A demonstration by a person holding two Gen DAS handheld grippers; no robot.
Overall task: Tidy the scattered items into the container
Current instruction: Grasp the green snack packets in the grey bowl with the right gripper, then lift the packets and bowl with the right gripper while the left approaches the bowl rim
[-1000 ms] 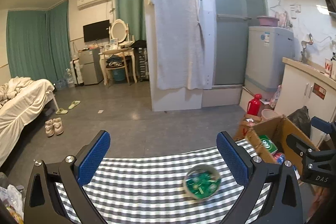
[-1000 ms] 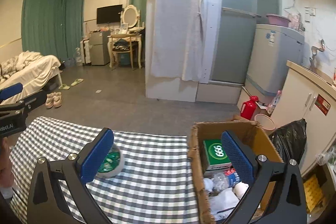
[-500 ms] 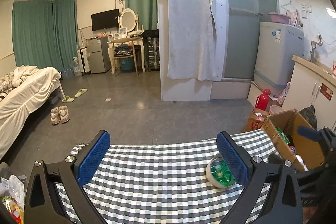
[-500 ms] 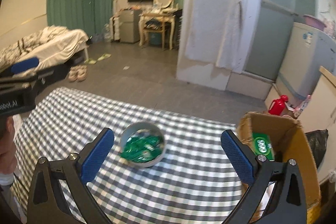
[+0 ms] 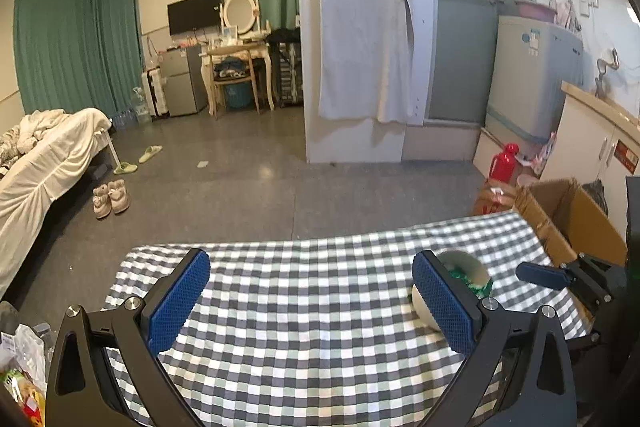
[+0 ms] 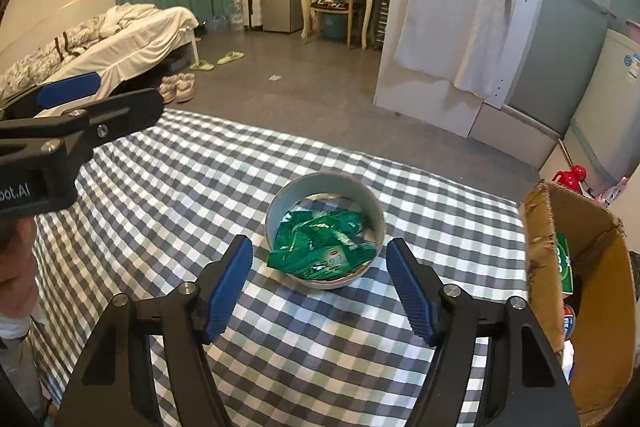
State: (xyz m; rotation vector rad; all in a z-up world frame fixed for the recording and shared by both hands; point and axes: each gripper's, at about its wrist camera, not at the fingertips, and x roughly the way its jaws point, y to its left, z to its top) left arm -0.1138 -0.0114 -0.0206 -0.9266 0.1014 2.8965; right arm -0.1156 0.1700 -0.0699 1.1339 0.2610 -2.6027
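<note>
The round bowl (image 6: 325, 227) is seen upright, mouth up, its packets (image 6: 322, 247) apparently lying toward nine o'clock; the right claw (image 6: 319, 285) is closing, pads clear; the left claw (image 5: 308, 301) is released.

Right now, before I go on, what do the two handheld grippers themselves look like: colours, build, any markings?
Both look alike. The right gripper has black angular finger arms with triangular cut-outs and silver screw heads, tipped by blue ribbed pads. The left gripper is the same black frame with blue textured pads; the right wrist view shows white lettering ending "bot.AI" on its body. No cables show.
</note>
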